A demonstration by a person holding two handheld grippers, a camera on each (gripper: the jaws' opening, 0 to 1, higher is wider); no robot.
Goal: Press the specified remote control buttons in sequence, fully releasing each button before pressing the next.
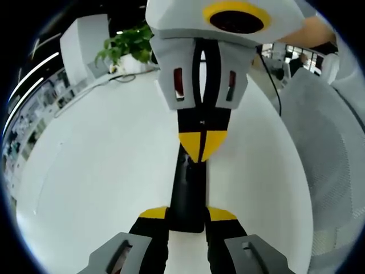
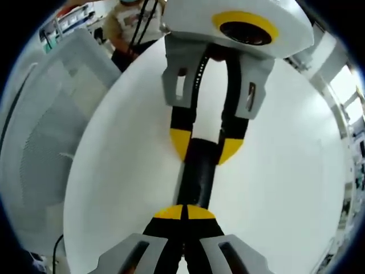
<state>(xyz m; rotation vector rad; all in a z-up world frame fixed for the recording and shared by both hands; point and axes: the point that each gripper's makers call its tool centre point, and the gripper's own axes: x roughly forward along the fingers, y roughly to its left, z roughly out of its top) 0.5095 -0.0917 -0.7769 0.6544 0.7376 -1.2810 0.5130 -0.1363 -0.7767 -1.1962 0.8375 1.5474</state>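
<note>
A slim black remote control (image 1: pixel 187 188) lies lengthwise on the white table (image 1: pixel 97 171). My left gripper (image 1: pixel 188 214) is shut on its near end, one yellow tip on each long side. My right gripper (image 1: pixel 202 145) reaches in from the far side with its jaws shut together, and their yellow tips touch the top of the remote near its far end. In the right gripper view my right gripper (image 2: pixel 185 212) rests tip-down on the remote control (image 2: pixel 198 171), while my left gripper (image 2: pixel 205 147) clamps it from the opposite end. The buttons are hidden under the tips.
A potted green plant (image 1: pixel 128 45) stands at the table's far edge with a cable beside it. A white mesh chair (image 1: pixel 331 148) sits close to the table, also the mesh chair (image 2: pixel 40 131). A person (image 2: pixel 128 23) stands beyond the table (image 2: pixel 285 171).
</note>
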